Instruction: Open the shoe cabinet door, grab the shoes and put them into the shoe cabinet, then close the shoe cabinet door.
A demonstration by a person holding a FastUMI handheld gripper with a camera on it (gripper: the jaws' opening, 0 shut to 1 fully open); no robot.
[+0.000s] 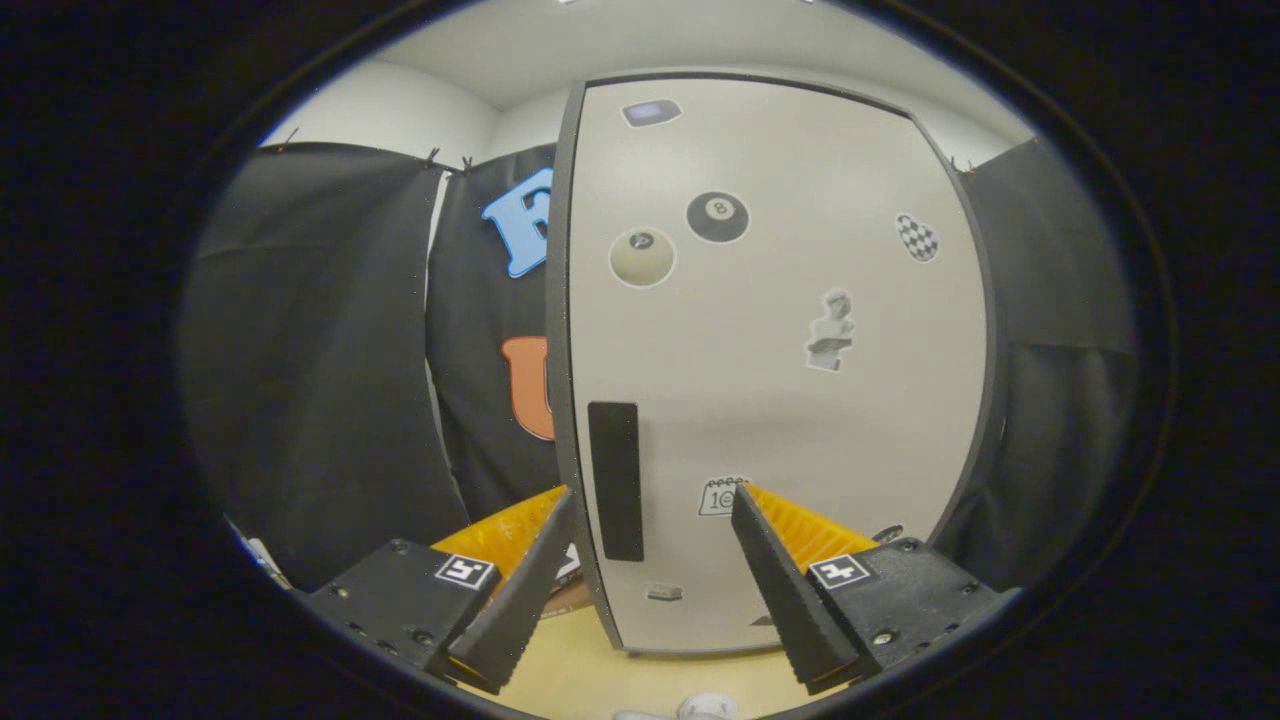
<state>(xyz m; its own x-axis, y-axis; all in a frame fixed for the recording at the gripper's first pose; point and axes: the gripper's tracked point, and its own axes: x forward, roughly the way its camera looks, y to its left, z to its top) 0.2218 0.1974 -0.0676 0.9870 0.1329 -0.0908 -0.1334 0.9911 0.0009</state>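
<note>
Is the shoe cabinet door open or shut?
Shut, it seems: the shoe cabinet door faces the open gripper flat, no inside visible, its black handle between the fingers.

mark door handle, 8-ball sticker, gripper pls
door handle (pixel 614 480), gripper view, middle of the dark vertical strip.
8-ball sticker (pixel 717 217), gripper view, centre of the ball.
gripper (pixel 650 500), gripper view, midway between the open fingertips.
</note>
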